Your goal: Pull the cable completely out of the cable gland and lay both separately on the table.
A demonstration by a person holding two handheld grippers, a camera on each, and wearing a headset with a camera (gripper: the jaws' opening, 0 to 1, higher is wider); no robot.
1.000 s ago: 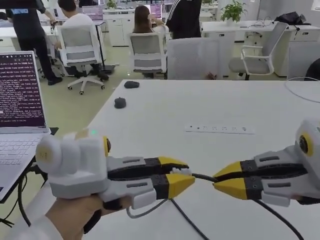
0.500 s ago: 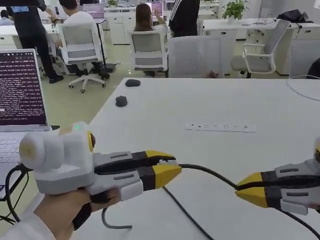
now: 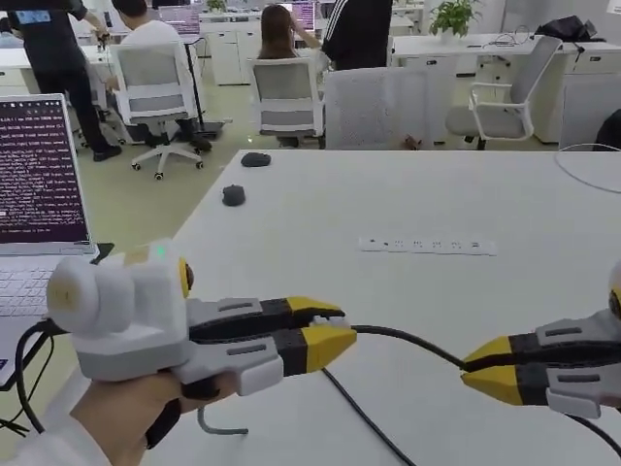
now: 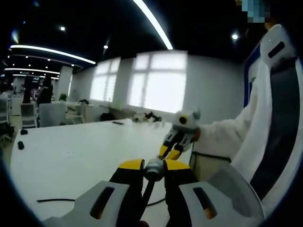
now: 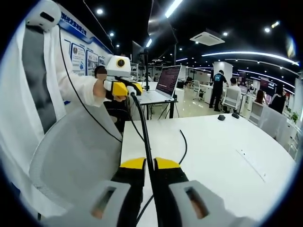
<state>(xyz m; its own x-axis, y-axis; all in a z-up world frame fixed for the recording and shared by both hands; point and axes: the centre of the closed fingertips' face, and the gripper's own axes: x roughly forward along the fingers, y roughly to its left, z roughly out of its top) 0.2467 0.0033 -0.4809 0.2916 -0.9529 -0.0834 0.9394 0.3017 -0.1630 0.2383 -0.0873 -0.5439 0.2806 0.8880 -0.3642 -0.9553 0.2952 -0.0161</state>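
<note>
My left gripper (image 3: 344,331) is shut on the grey cable gland (image 4: 154,170), whose round end shows between its yellow tips in the left gripper view. From those tips a black cable (image 3: 408,342) spans the gap to my right gripper (image 3: 470,369), which is shut on it. In the right gripper view the cable (image 5: 142,127) rises from the shut jaws toward the left gripper (image 5: 125,90). More black cable (image 3: 364,417) trails down across the white table (image 3: 388,194) below the left gripper. Both grippers hover just above the table's near edge.
An open laptop (image 3: 34,175) stands at the left. A white power strip (image 3: 427,247) lies mid-table, with two dark mice (image 3: 233,197) (image 3: 255,160) farther back. Office chairs (image 3: 383,107) and several people are beyond the far edge. A thin white cable (image 3: 582,170) loops at the right.
The two grippers have drawn apart since a second ago, the left leftward and the right rightward. A longer stretch of black cable now shows between their tips.
</note>
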